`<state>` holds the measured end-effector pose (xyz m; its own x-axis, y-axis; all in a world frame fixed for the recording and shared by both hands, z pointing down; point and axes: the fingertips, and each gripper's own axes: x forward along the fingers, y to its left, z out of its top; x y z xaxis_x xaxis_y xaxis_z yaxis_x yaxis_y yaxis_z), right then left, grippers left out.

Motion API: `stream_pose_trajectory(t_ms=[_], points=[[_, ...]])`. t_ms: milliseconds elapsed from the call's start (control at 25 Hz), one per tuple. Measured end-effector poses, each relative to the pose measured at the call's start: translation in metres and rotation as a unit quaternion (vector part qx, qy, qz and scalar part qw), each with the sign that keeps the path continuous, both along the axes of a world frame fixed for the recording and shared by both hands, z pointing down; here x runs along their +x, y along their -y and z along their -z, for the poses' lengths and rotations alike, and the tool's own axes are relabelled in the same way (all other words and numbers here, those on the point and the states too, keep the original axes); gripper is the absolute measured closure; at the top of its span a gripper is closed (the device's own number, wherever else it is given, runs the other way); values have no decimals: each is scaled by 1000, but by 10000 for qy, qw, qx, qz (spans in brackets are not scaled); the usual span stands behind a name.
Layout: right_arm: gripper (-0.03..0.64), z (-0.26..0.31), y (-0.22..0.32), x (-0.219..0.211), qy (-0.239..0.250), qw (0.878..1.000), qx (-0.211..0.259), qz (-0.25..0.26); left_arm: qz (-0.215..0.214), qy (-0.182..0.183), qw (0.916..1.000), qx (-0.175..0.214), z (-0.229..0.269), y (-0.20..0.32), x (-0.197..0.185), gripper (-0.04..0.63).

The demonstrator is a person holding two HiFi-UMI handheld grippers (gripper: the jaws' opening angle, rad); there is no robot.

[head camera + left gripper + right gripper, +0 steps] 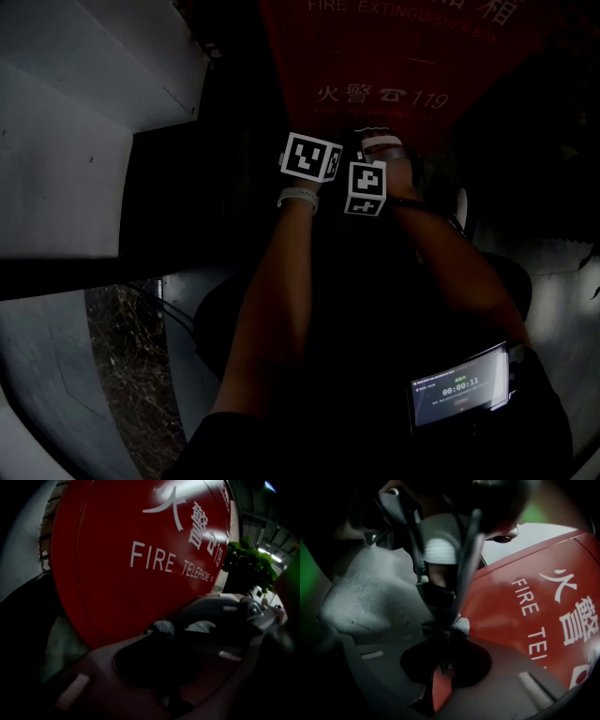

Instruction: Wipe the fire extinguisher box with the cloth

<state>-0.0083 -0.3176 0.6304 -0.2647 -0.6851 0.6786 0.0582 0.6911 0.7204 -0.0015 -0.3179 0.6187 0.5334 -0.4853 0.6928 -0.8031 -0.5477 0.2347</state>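
Note:
The red fire extinguisher box [394, 56] with white lettering fills the top of the dim head view. Both grippers are held close together just below its print: the left gripper [314, 155] and, touching its right side, the right gripper [367, 183]. In the left gripper view the jaws [161, 631] are together on a small grey tuft of cloth [163, 626], right against the box front [140, 550]. The right gripper [452, 632] is likewise shut on a grey knot of cloth [458, 627] beside the box [543, 602]. Most of the cloth is hidden.
A white stepped wall [75, 122] rises at the left, with dark marble floor [131, 375] below it. A small lit screen [459, 389] hangs at the person's lower right. A green plant [248, 564] stands past the box. Grey speckled floor [370, 592] lies left of the box.

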Motion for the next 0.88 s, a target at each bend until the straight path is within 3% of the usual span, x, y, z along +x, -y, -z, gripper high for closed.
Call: stream_pose_trajectory(t_ms=[240, 480, 640, 880], points=[[583, 19, -11, 8, -70, 10000, 59, -18, -214, 31, 9996, 183, 22, -6, 8, 592], [583, 103, -13, 33, 389, 9971, 564, -342, -487, -215, 9913, 1200, 113, -8, 33, 592], [583, 179, -20, 52, 509, 9915, 1149, -343, -558, -362, 9756, 2091, 191, -13, 47, 592], [583, 300, -28, 56, 768, 9734, 2146, -251, -208, -669, 9410, 3311, 296, -28, 37, 592]])
